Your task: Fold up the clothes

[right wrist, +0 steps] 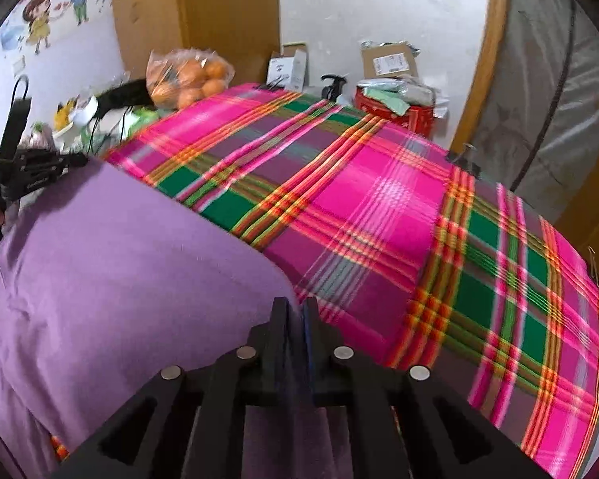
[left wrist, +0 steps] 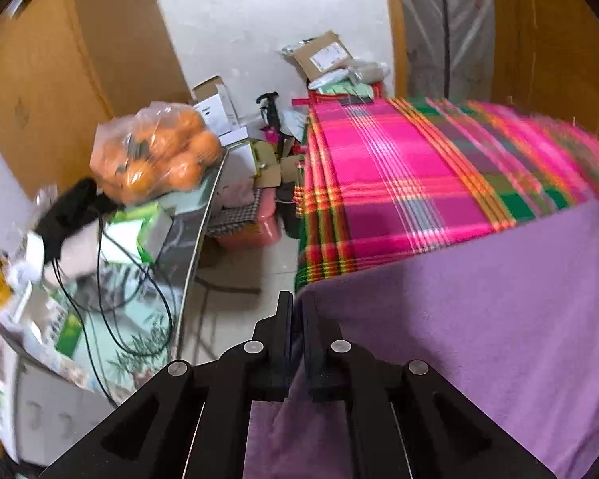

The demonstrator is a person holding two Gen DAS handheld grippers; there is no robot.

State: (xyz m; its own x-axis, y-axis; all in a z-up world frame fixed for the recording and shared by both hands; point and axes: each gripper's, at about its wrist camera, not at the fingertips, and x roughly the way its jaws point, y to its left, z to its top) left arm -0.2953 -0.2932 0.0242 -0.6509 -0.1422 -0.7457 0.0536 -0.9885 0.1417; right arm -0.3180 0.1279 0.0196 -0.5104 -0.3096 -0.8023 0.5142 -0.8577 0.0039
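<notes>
A purple garment lies over a table covered in a pink and green plaid cloth. In the left wrist view my left gripper is shut on the garment's left corner, the fabric pinched between its black fingers and hanging down behind them. In the right wrist view the same purple garment spreads to the left, and my right gripper is shut on its right corner over the plaid cloth. The other gripper shows at the far left edge, at the garment's opposite corner.
A side table left of the plaid one carries a bag of oranges, black cables and boxes. Cardboard boxes and parcels are stacked by the far wall. A wooden door frame and plastic sheeting stand at the right.
</notes>
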